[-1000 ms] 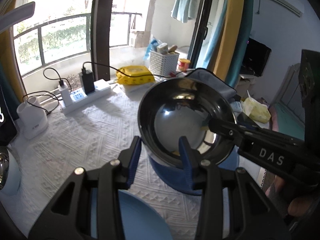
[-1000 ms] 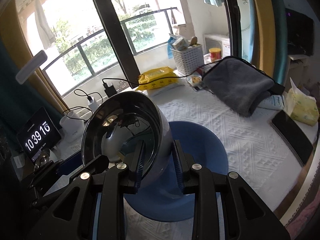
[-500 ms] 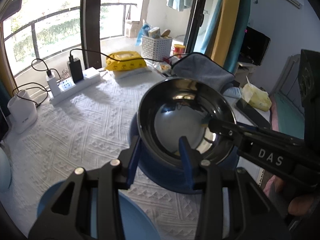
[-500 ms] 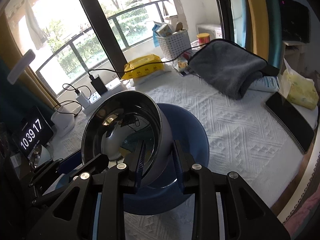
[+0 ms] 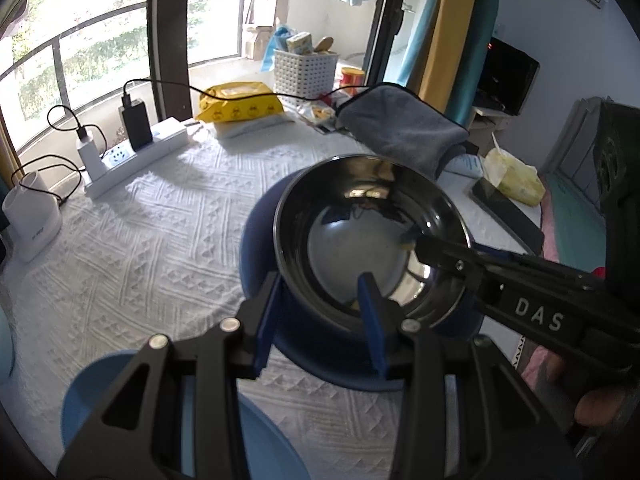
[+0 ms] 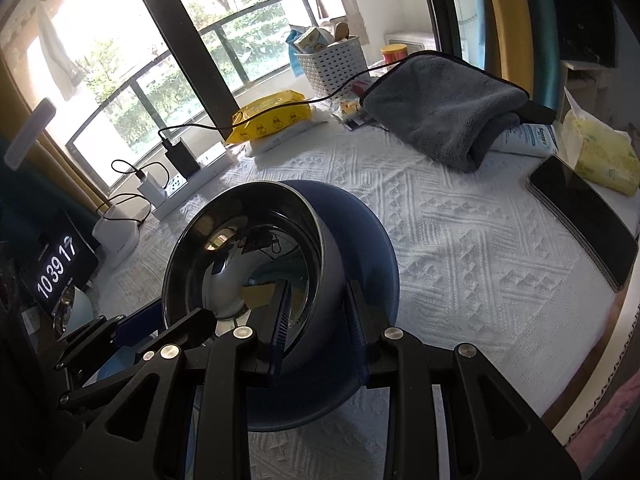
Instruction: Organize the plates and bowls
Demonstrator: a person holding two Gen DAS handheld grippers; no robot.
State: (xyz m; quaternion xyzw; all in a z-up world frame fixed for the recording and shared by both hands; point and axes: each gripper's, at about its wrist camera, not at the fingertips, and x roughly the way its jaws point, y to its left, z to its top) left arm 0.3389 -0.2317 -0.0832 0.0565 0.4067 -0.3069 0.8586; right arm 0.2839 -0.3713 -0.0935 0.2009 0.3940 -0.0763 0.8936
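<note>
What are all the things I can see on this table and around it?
steel bowl: one, shiny silver, held over the dark blue plate
dark blue plate: one, under the bowl, mid-table
light blue plate: one, near edge of the table
tablecloth: one, white, textured
power strip: one, white, with chargers plugged in, by the window
yellow packet: one, far side
white basket: one, holding packets, far side
grey towel: one, folded, far right
phone: one, black, right edge
clock display: one, black, far left
left gripper: black, blue pads, clamped on the bowl's rim
right gripper: black, clamped on the bowl's opposite rim
</note>
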